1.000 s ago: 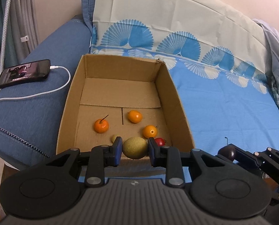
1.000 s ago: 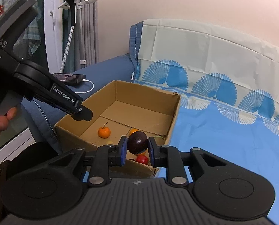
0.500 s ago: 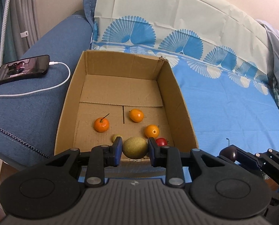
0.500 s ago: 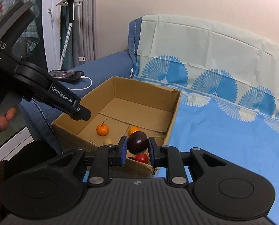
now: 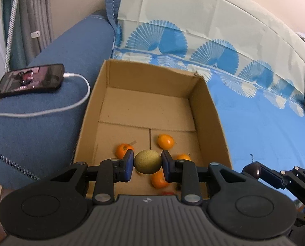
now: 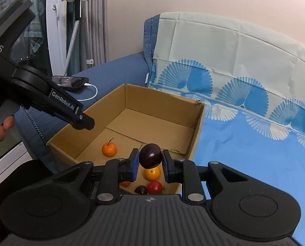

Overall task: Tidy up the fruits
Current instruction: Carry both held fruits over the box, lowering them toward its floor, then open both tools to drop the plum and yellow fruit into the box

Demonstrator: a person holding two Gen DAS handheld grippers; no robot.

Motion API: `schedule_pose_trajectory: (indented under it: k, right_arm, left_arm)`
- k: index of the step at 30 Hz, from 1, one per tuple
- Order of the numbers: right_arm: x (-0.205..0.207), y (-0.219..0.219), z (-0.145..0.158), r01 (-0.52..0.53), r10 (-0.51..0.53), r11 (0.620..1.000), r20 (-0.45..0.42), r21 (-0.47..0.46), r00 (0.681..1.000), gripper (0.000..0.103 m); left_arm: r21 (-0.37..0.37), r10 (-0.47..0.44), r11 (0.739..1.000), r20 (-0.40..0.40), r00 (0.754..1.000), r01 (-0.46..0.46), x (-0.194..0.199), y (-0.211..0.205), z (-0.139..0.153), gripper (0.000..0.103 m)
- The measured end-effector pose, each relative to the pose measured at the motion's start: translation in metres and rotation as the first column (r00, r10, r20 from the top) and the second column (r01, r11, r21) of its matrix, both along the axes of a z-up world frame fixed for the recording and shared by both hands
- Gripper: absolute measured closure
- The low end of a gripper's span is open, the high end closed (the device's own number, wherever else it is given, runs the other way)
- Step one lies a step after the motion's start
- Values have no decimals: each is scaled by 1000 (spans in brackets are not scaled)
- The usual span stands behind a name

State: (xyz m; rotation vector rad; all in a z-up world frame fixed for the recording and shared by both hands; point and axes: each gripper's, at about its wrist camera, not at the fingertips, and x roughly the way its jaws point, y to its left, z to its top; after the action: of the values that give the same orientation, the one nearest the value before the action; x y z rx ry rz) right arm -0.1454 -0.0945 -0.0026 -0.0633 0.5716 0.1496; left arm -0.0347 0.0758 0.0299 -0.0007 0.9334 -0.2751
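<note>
My left gripper [image 5: 147, 162] is shut on a yellow-green round fruit [image 5: 147, 162], held over the near end of an open cardboard box [image 5: 205, 104]. Inside the box lie three orange fruits [image 5: 165, 141]. My right gripper [image 6: 150, 160] is shut on a dark purple plum [image 6: 150, 155] above the box's near right corner [image 6: 195, 131]. Below it lie an orange [image 6: 152, 173], a red fruit [image 6: 154, 187] and a small dark fruit [image 6: 141, 190]; another orange [image 6: 109, 149] lies to the left. The left gripper's body [image 6: 49, 100] shows in the right wrist view, and the right gripper with its plum [image 5: 253, 169] in the left wrist view.
The box stands on a sofa with a blue patterned cover [image 5: 265, 119]. A phone [image 5: 31, 80] with a white charging cable [image 5: 78, 102] lies on the blue armrest left of the box. A curtain and a white stand [image 6: 78, 20] are behind the armrest.
My left gripper has moved forward over the box with the yellow-green fruit. My right gripper has edged forward toward the box with the plum. Both stay shut.
</note>
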Motion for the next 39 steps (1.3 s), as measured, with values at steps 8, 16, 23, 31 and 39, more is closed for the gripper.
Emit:
schedule_pose_trajectory:
  k: [8, 16, 23, 31, 39]
  right_arm:
    - [49, 4, -14, -21, 20, 1000, -37, -8, 999, 79]
    - [92, 10, -38, -32, 30, 999, -92, -23, 995, 79]
    - [116, 10, -62, -41, 36, 999, -155, -33, 987, 79]
    - [134, 12, -82, -47, 33, 997, -201, -68, 979, 79]
    - [143, 13, -90, -55, 34, 994, -216, -94, 976, 79]
  left_arm:
    - [11, 17, 1000, -18, 1000, -17, 44, -1, -15, 71]
    - [56, -1, 998, -67, 998, 5, 75, -13, -50, 71]
    - [88, -10, 996, -115, 993, 20, 92, -15, -81, 71]
    - [110, -24, 993, -153, 988, 41, 106, -20, -108, 70]
    - [129, -40, 990, -136, 990, 58, 112, -27, -113, 70]
